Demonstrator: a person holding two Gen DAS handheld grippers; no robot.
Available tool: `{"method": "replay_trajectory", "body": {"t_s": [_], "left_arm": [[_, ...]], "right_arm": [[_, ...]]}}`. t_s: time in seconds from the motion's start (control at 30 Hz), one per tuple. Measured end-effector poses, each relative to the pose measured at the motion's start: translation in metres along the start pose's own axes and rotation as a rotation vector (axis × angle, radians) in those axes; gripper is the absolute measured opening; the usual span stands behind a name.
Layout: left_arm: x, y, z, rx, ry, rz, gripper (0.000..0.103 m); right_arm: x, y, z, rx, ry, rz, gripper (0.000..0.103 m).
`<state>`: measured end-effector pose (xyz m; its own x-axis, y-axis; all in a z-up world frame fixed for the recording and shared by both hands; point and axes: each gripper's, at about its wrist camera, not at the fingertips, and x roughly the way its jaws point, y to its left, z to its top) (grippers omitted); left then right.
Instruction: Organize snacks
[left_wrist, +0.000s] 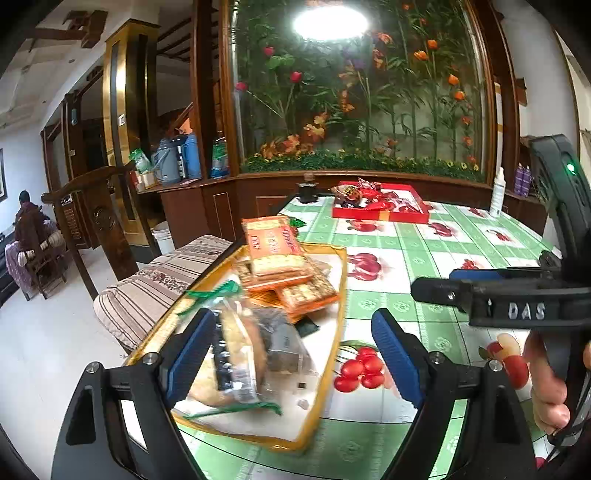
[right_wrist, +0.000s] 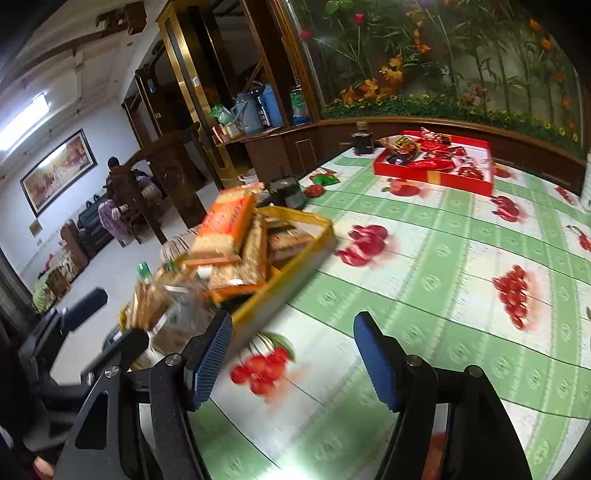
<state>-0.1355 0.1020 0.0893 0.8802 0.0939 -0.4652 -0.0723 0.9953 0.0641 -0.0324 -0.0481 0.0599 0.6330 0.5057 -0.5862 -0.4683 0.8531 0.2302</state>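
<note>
Two trays | yellow tray (left_wrist: 334, 295) at table's left edge, packets (left_wrist: 275, 258) piled inside for sorting | left gripper (left_wrist: 295, 354) wide, empty, straddling a clear bag (left_wrist: 240, 354) | right gripper (right_wrist: 291, 354) parted, empty, over cloth (right_wrist: 424, 258) | red tray (right_wrist: 436, 177) far.

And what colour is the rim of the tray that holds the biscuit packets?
Yellow-gold; the tray rim shows best in the left wrist view.

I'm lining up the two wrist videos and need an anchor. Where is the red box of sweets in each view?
Left wrist: red box upper centre, at the table's far end, below the flower mural.
Right wrist: red box upper right, far end.
Shared landmark: the yellow tray of snacks, nearer the camera in both views.
</note>
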Motion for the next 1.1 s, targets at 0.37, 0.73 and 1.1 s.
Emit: {"method": "replay_trajectory", "body": {"t_s": [0.37,0.73,1.1], "left_arm": [[0.008,-0.023,-0.006,0.029,0.017,-0.015,0.098],[-0.003,-0.039,-0.013,0.104,-0.043,0.035,0.103],[-0.009,-0.019,-0.018,0.081,0.022,0.154,0.103]], "right_arm": [[-0.016,-0.023,-0.025,-0.013,-0.027,-0.084,0.073],[-0.018,-0.022,-0.026,-0.026,-0.064,-0.125,0.077],[-0.019,-0.007,-0.028,-0.091,-0.081,-0.164,0.081]]}}
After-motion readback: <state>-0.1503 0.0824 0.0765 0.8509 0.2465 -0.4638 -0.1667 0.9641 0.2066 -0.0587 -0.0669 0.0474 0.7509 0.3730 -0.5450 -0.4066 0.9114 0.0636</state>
